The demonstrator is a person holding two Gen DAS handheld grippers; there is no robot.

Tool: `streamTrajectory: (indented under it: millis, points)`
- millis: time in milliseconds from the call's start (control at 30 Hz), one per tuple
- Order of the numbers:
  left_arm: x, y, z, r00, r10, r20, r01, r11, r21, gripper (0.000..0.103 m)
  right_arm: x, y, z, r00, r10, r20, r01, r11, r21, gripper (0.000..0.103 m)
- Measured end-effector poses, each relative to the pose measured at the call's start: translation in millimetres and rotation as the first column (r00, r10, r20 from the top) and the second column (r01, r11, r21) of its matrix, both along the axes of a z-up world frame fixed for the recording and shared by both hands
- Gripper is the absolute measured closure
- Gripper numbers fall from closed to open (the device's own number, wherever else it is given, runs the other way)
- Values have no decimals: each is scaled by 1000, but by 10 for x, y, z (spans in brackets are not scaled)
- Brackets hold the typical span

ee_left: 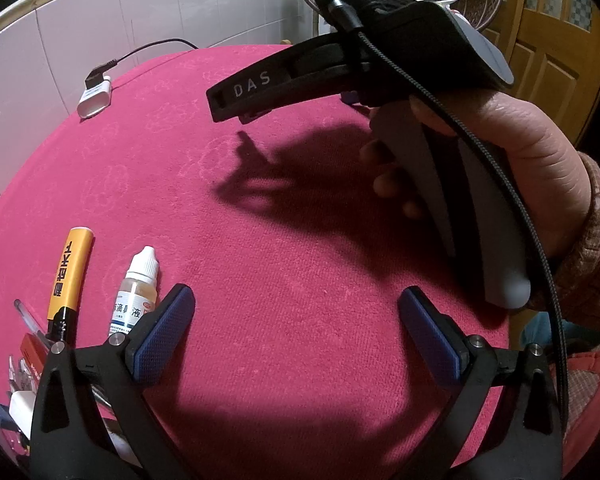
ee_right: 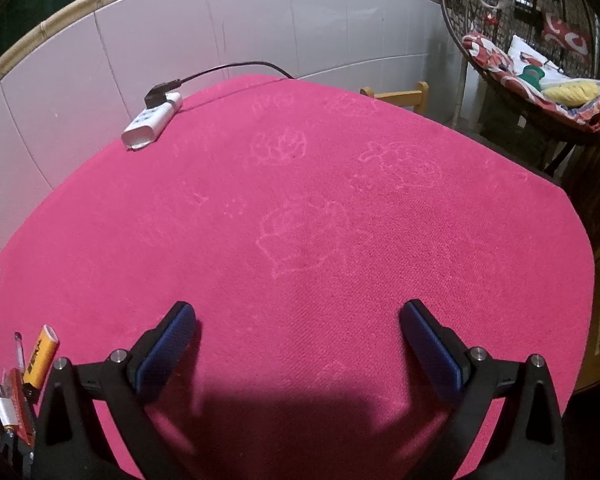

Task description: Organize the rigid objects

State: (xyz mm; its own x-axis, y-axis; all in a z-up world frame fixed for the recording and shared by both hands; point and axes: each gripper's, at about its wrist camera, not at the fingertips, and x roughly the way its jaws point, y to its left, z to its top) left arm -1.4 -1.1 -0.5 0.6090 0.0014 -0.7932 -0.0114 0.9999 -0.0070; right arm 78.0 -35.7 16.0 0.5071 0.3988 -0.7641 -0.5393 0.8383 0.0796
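Nothing is sorted yet, by the look of it: yellow lighter [ee_left: 69,276], dropper bottle [ee_left: 134,292] and small clutter [ee_left: 24,364] are left bunched at the table [ee_right: 300,208] near-left edge, left gripper [ee_left: 296,332] and right gripper [ee_right: 298,344] jaws apart, empty.

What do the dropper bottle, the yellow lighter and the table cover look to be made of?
Dropper bottle: seemingly clear glossy plastic, contents visible through it, opaque white cap, paper label. Yellow lighter: likely smooth printed plastic, with a black end. Table cover: magenta fabric, matte woven texture with faint pale patterns.
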Motion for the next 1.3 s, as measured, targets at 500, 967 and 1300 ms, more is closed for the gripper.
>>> streamTrajectory:
  millis: [500,967,1300]
  points:
    - [12,-16,6,1000,20,-1,-20,1000,0,0,16,-68,22,1000,5,-17,-4,998,60,0]
    - [-898,342,1127,909,318,269,-317,947,-50,1,12,-90,34,1000,6,-21,-5,998,70,0]
    - [-2187,692,946,825,509,246,-510,858,-66,1,12,-67,42,1000,4,-18,-3,998,56,0]
